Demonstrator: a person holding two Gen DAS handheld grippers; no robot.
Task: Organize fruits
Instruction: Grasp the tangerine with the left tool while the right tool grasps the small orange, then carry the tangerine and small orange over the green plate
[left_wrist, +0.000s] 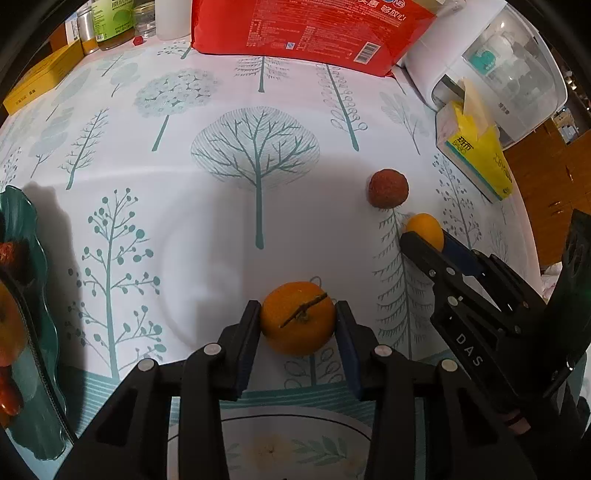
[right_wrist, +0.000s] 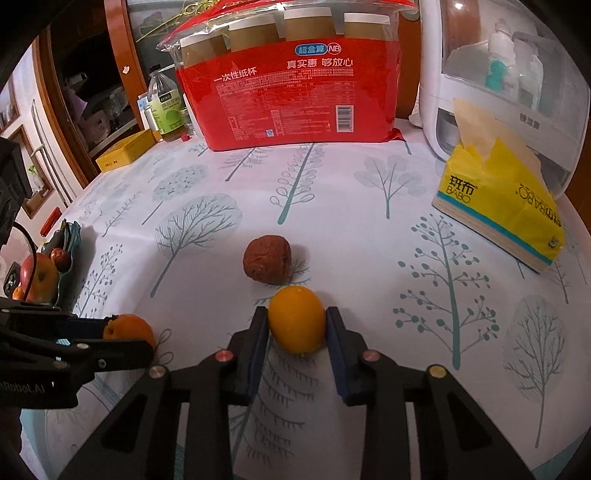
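A mandarin (left_wrist: 297, 325) with a dry stem rests on the tree-print tablecloth, and my left gripper (left_wrist: 298, 306) is shut on it, pads pressing both sides. To its right, my right gripper (right_wrist: 296, 312) is shut on a smaller smooth yellow-orange fruit (right_wrist: 297, 321). The left wrist view shows that right gripper (left_wrist: 426, 236) and its fruit (left_wrist: 424, 225) at the right. The right wrist view shows the left gripper (right_wrist: 129, 334) with the mandarin (right_wrist: 129, 328) at the lower left. A wrinkled brown-red fruit (right_wrist: 266, 264) (left_wrist: 388, 188) lies loose just beyond the yellow-orange one.
A dark green dish (left_wrist: 33, 229) (right_wrist: 72, 236) at the left edge holds an apple (right_wrist: 38, 277) and small red fruits. A white flowered plate (left_wrist: 295, 415) lies under the left gripper. At the back stand a red paper-cup pack (right_wrist: 295, 99), a yellow tissue pack (right_wrist: 498, 206) and a white appliance (left_wrist: 498, 74).
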